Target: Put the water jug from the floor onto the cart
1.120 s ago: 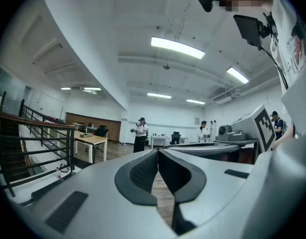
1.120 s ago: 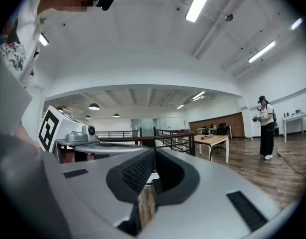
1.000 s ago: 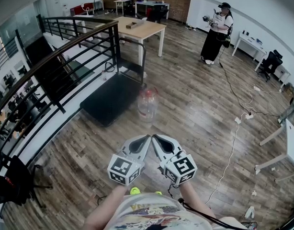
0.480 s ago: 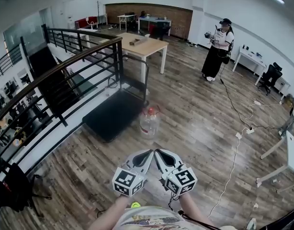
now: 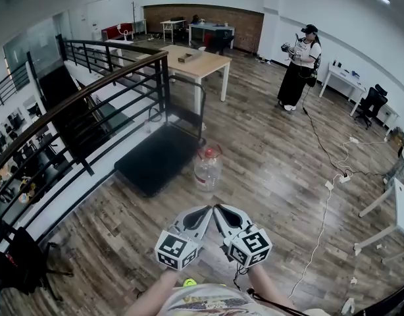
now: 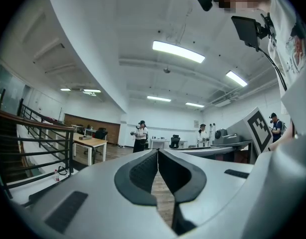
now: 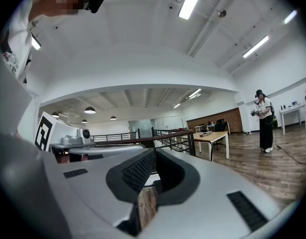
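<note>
The water jug (image 5: 207,168), clear with a red cap, stands upright on the wood floor just off the right front corner of the cart (image 5: 156,160). The cart is a low black platform with an upright handle at its far end. Both grippers are held level and side by side in front of my body, well short of the jug. My left gripper (image 5: 203,209) is shut with nothing between its pads (image 6: 157,152). My right gripper (image 5: 218,208) is also shut and empty (image 7: 154,153). Neither gripper view shows the jug.
A black metal railing (image 5: 90,94) runs along the left beside the cart. A wooden table (image 5: 192,59) stands behind the cart. A person (image 5: 297,61) stands at the back right. A white cable (image 5: 317,209) trails over the floor on the right, near white desks (image 5: 386,209).
The jug and cart sit lower and slightly nearer in the head view, as the view has shifted toward them. Both grippers stay shut and side by side.
</note>
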`<action>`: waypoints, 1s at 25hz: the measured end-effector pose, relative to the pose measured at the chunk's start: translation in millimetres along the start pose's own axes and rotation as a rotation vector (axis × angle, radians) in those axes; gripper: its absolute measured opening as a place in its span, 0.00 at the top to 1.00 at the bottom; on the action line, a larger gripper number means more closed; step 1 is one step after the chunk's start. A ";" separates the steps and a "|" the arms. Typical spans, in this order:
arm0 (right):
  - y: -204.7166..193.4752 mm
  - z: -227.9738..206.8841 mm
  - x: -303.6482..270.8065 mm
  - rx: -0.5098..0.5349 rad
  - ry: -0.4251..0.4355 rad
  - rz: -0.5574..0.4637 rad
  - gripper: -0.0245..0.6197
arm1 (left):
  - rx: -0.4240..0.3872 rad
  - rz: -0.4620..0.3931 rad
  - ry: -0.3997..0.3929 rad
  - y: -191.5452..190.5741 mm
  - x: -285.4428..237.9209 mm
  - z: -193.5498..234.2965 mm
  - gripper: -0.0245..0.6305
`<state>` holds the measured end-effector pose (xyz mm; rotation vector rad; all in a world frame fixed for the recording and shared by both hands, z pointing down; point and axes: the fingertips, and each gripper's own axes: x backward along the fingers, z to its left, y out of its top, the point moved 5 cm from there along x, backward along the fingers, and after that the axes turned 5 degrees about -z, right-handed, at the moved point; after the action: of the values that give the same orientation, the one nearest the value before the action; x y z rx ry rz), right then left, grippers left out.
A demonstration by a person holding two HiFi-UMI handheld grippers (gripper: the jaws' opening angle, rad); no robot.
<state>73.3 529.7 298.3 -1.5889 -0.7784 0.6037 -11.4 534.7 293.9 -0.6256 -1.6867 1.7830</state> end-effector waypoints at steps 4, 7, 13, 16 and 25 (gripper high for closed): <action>0.9 8.8 -11.0 0.013 0.002 -0.003 0.92 | -0.008 -0.001 0.002 4.1 6.9 11.8 0.94; 4.0 18.9 -16.6 0.026 0.003 0.004 0.92 | -0.007 0.004 -0.001 9.7 15.1 17.5 0.95; 2.5 36.6 -20.3 0.028 -0.015 0.010 0.92 | -0.006 0.017 -0.019 9.8 31.1 24.0 0.95; -4.1 41.0 -26.3 0.041 -0.018 0.022 0.92 | -0.002 0.015 -0.019 3.0 35.4 32.0 0.95; -6.7 21.0 -49.2 0.049 -0.023 0.018 0.92 | -0.007 0.024 -0.008 -5.4 14.2 53.4 0.95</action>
<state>24.9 505.9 299.5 -1.5479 -0.7612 0.6502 -58.1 506.6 304.6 -0.6459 -1.6979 1.7994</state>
